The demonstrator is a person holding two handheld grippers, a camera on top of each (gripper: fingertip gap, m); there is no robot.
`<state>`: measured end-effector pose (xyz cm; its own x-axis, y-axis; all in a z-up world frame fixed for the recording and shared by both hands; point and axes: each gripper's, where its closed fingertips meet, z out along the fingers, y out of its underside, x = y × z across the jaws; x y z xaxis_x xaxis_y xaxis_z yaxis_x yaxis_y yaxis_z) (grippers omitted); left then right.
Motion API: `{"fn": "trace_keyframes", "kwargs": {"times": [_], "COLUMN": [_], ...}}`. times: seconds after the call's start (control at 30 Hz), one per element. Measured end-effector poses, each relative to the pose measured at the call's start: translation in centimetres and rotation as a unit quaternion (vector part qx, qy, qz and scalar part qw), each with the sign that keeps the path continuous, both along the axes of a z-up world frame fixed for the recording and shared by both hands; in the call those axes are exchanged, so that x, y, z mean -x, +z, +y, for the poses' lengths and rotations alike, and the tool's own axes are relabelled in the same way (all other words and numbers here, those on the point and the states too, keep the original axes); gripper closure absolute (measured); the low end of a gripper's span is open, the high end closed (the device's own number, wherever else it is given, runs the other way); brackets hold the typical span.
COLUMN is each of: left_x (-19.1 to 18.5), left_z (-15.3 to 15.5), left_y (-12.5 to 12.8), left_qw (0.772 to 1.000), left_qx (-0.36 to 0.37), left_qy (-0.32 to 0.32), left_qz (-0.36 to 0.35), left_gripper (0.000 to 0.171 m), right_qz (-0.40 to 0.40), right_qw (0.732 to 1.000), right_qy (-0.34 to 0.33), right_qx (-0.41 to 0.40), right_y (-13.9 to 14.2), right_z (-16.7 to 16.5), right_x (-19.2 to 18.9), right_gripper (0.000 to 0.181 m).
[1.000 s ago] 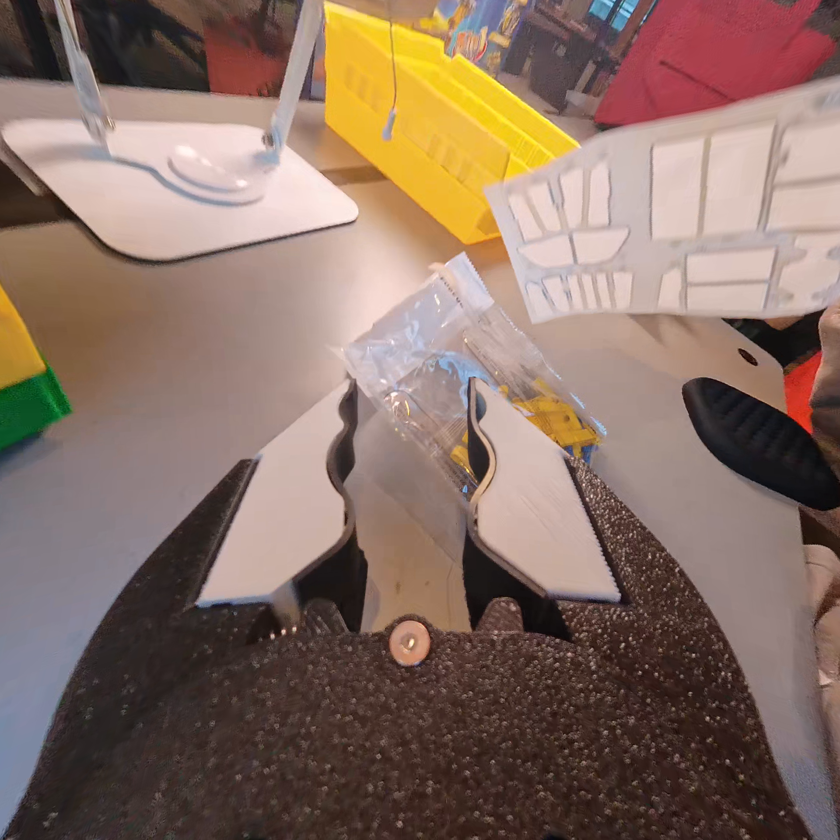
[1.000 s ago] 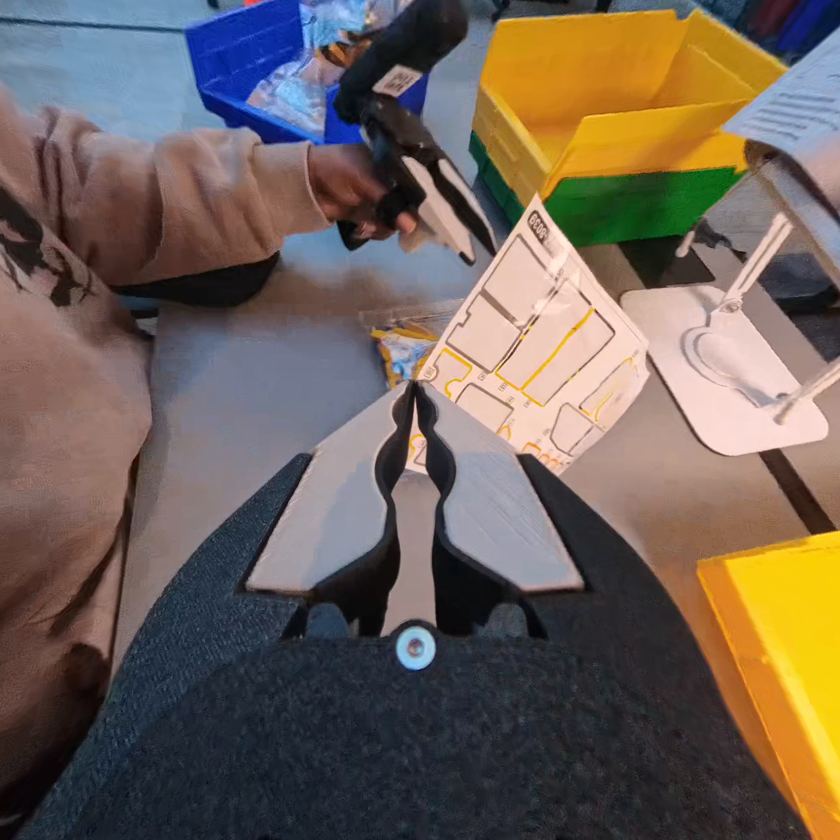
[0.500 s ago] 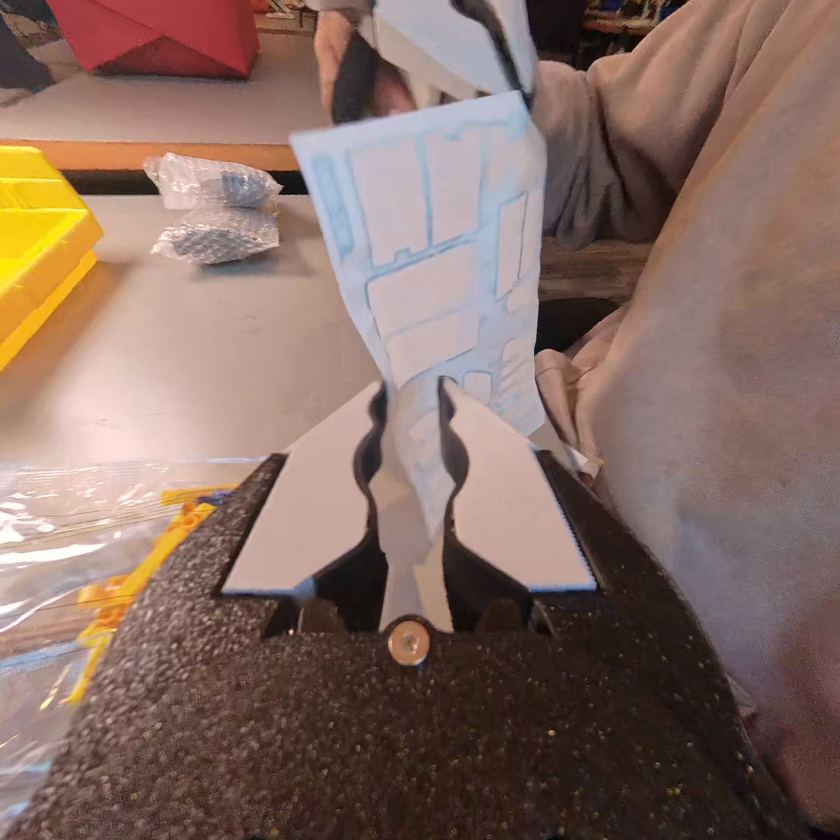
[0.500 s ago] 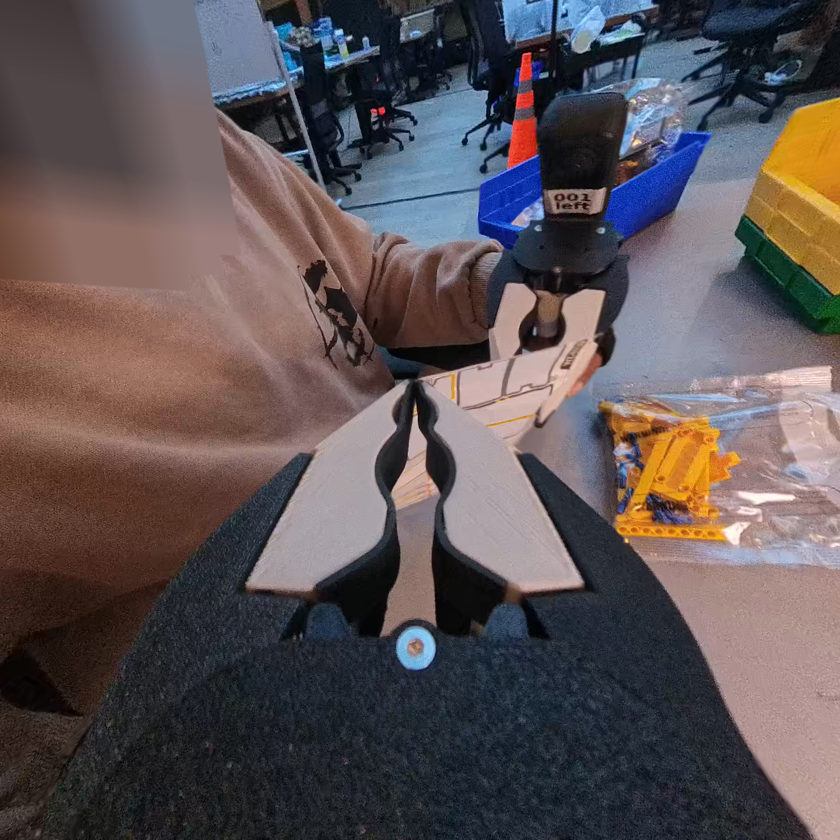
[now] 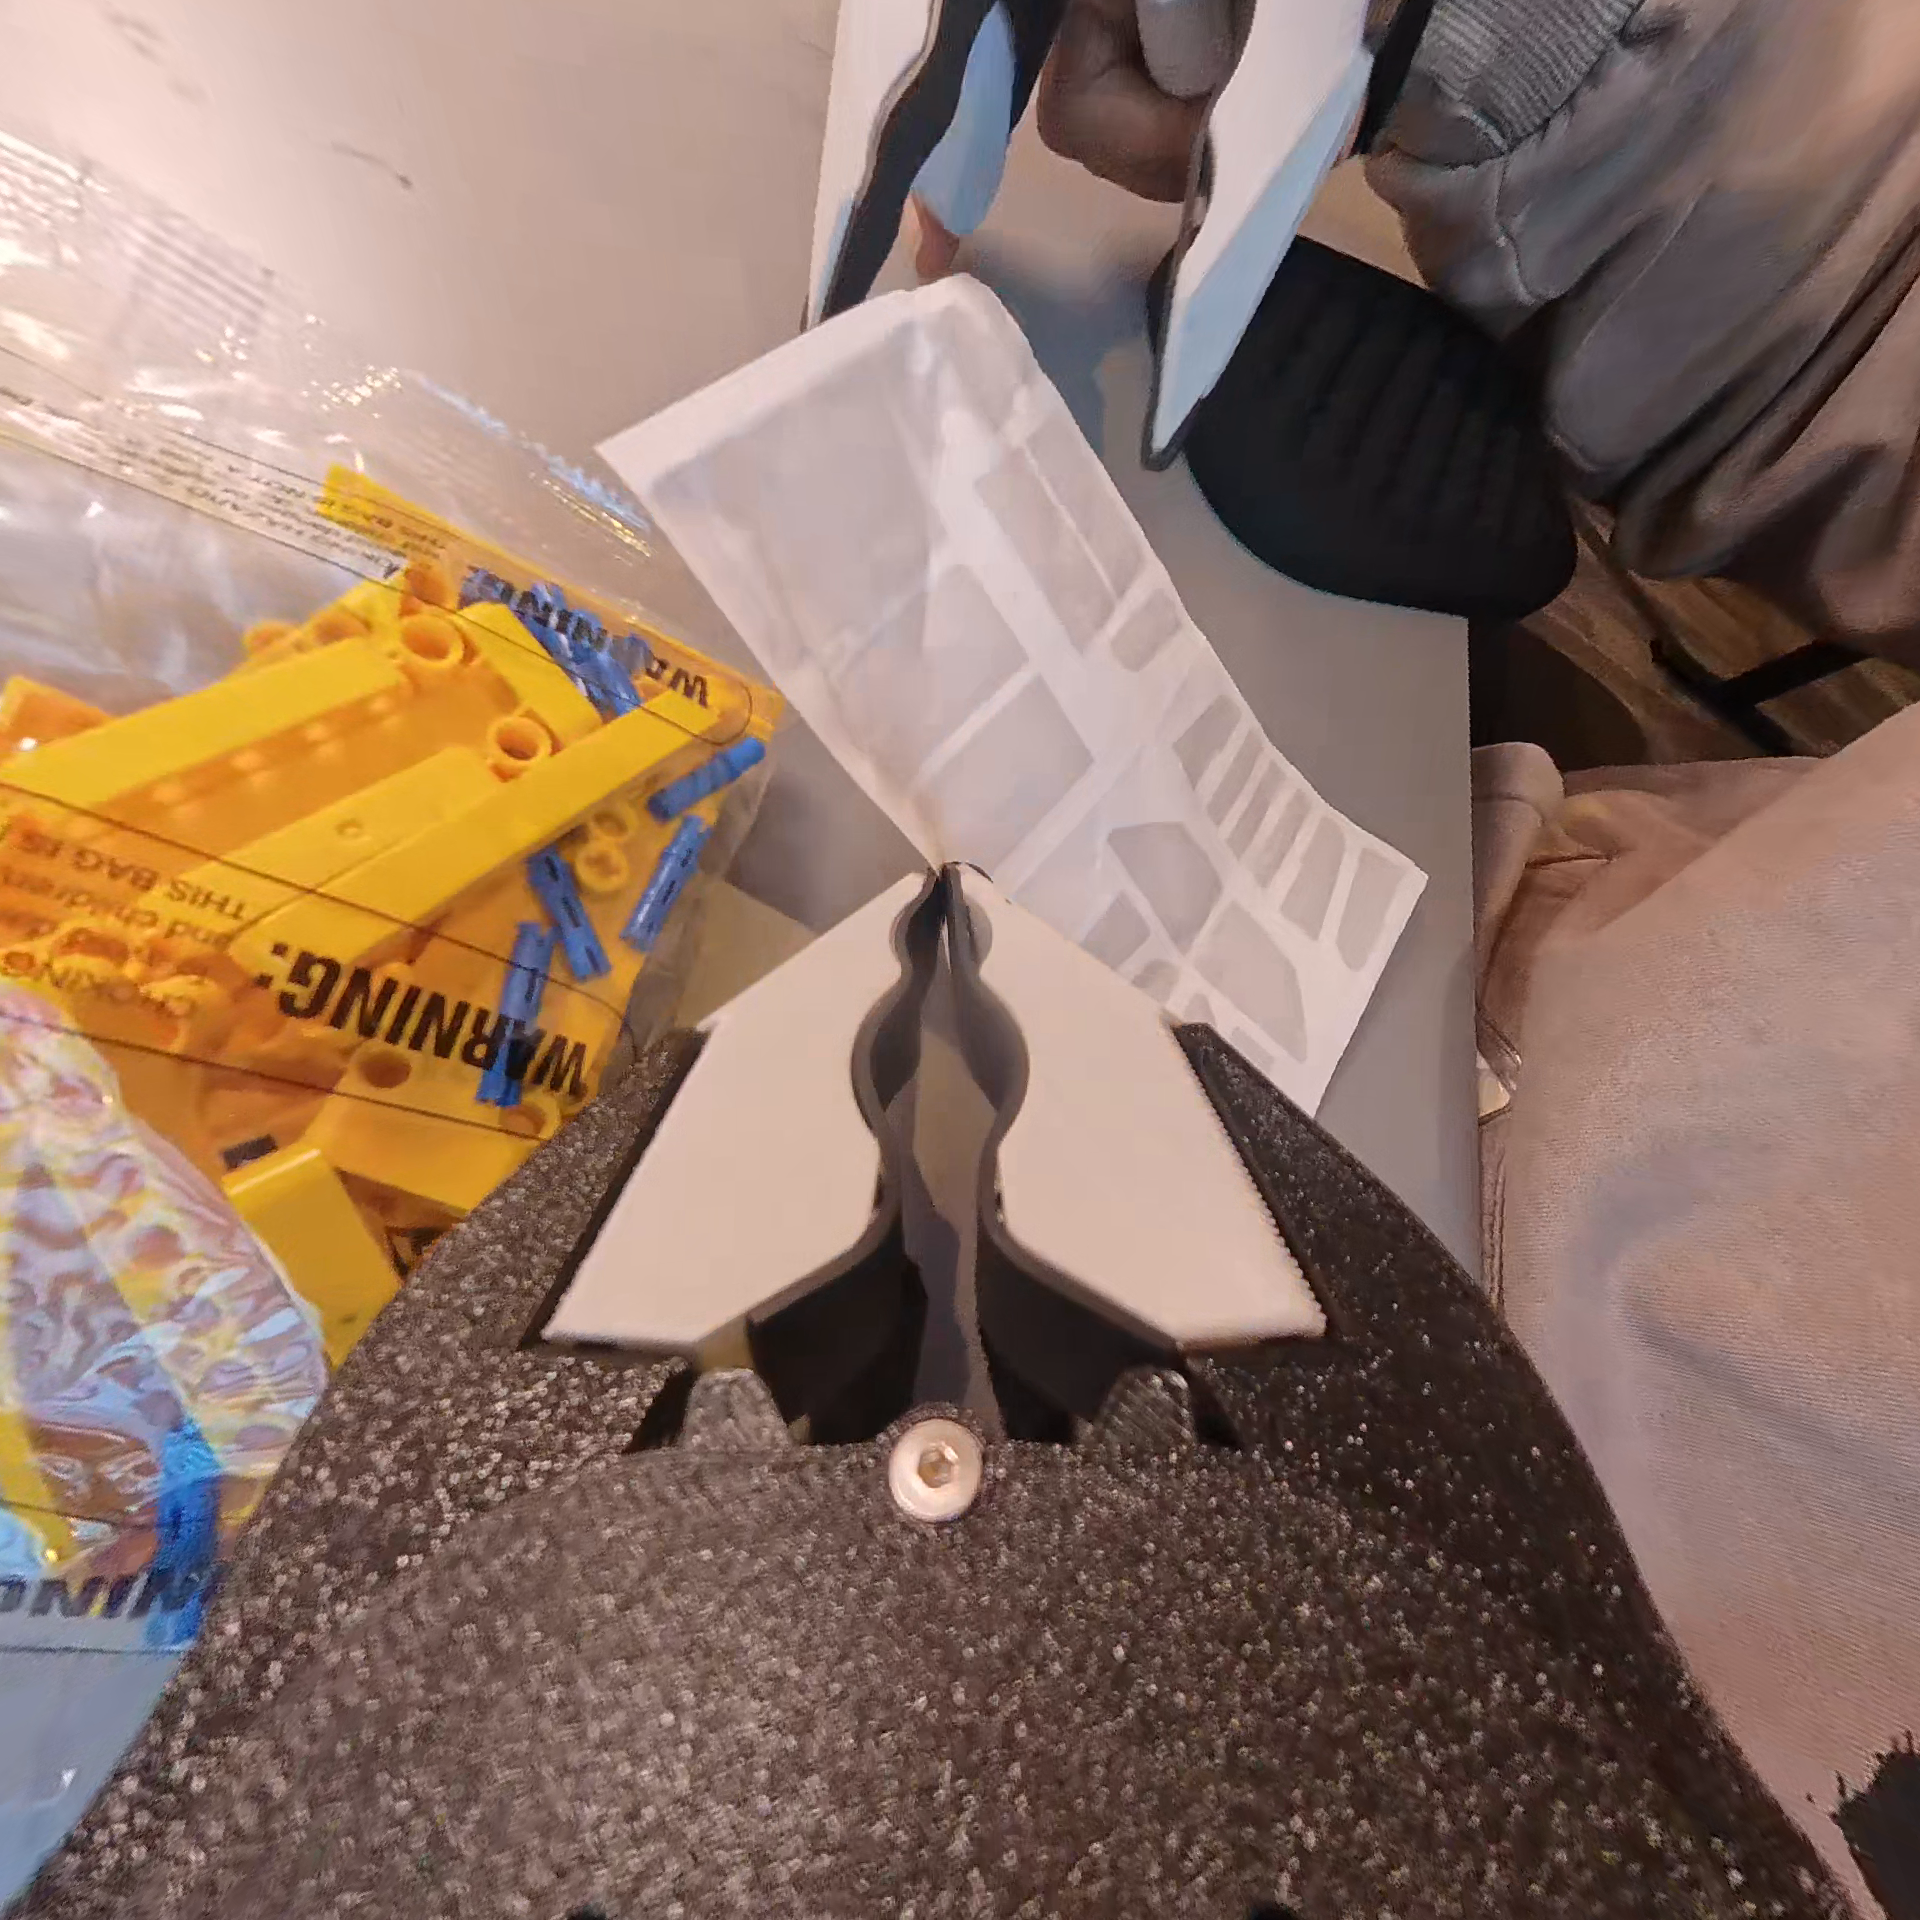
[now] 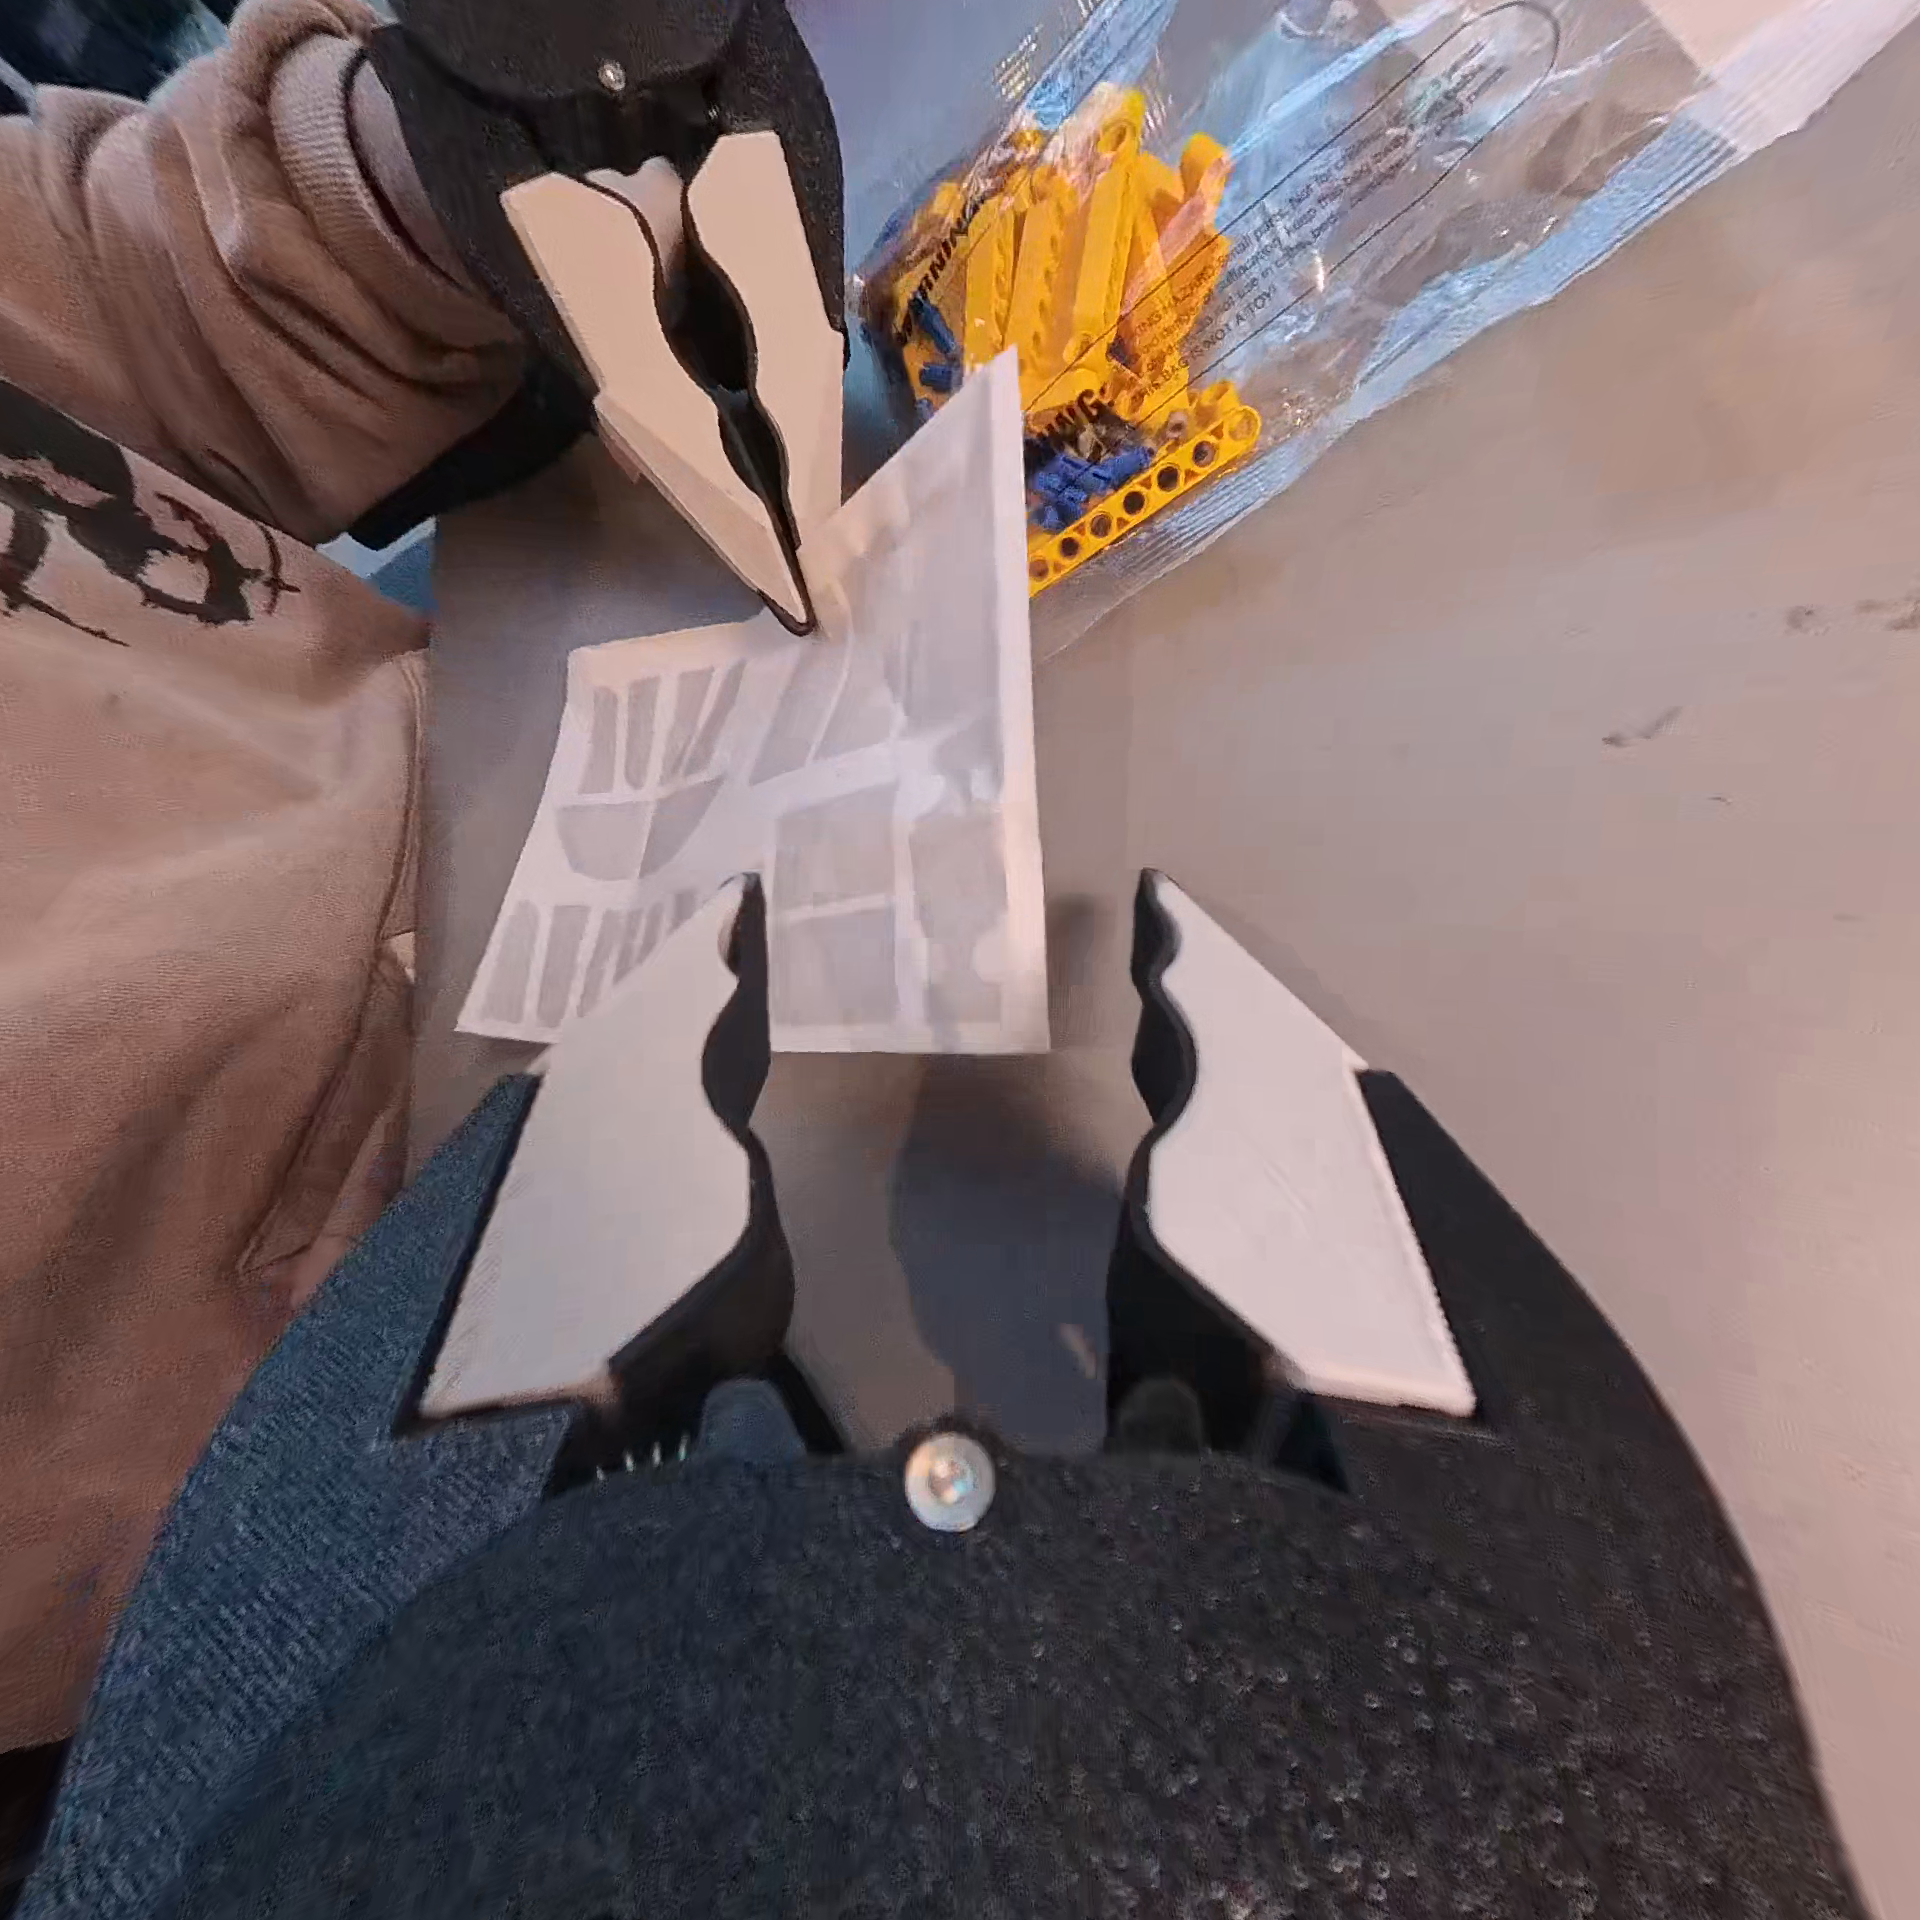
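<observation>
Over grey table (image 6: pixel 1455 831), left gripper (image 5: pixel 943 878) pinching sheet (image 5: pixel 997 644) edge, right gripper (image 6: pixel 945 904) agape

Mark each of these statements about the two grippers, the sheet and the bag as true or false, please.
1. The left gripper is shut on the white sheet. True.
2. The right gripper pinches the sheet. False: its fingers stand apart, holding nothing.
3. The clear bag holds yellow and blue parts. True.
4. The bag hangs from a gripper. False: it lies on the table.
</observation>
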<state>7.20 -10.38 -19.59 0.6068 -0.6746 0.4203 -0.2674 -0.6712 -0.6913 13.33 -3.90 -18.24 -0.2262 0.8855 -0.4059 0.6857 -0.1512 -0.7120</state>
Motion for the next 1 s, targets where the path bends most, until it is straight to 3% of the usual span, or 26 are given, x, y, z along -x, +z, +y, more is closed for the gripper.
{"fn": "trace_keyframes", "kwargs": {"times": [0.03,0.1,0.13,0.23,0.33,0.47,0.57,0.77,0.87,1.0], "left_x": [-0.1,0.2,0.5,2.1,0.8,-1.6,-1.3,-1.5,-1.4,-1.4], "left_z": [0.0,0.1,0.2,0.5,-0.9,-2.1,-1.9,-1.5,-1.5,-1.5], "left_y": [0.1,0.1,0.1,2.1,4.6,0.7,-1.4,-1.6,-1.6,-1.6], "left_qw": [1.000,1.000,1.000,0.997,0.988,0.988,0.985,0.987,0.986,0.984], "left_qx": [-0.001,-0.003,-0.008,-0.066,-0.142,-0.097,-0.082,-0.088,-0.093,-0.105], "left_qy": [0.002,0.008,0.012,0.021,-0.025,-0.059,-0.049,-0.014,-0.009,-0.009], "left_qz": [-0.005,-0.002,0.005,0.035,0.054,0.110,0.141,0.131,0.136,0.144], "left_gripper": [0.171,0.171,0.171,0.149,0.156,0.170,0.171,0.171,0.171,0.171], "right_qz": [-0.004,0.005,0.018,0.014,0.019,0.050,0.068,0.147,0.172,0.167], "right_qw": [1.000,1.000,1.000,0.997,0.989,0.967,0.951,0.920,0.911,0.917], "right_qy": [0.002,0.008,0.014,0.031,0.051,0.056,0.058,0.066,0.104,0.147], "right_qx": [-0.008,-0.001,0.002,-0.063,-0.137,-0.245,-0.295,-0.358,-0.359,-0.331], "right_y": [-0.3,-0.1,0.4,0.1,-0.2,0.3,0.9,3.3,4.3,3.6], "right_z": [0.0,-0.3,-0.5,0.2,0.0,-0.2,-0.3,-1.6,-4.1,-7.7], "right_x": [0.3,0.9,1.2,1.0,1.2,2.6,3.0,3.0,2.0,0.3], "right_gripper": [0.118,0.172,0.181,0.181,0.181,0.181,0.181,0.181,0.181,0.181]}}
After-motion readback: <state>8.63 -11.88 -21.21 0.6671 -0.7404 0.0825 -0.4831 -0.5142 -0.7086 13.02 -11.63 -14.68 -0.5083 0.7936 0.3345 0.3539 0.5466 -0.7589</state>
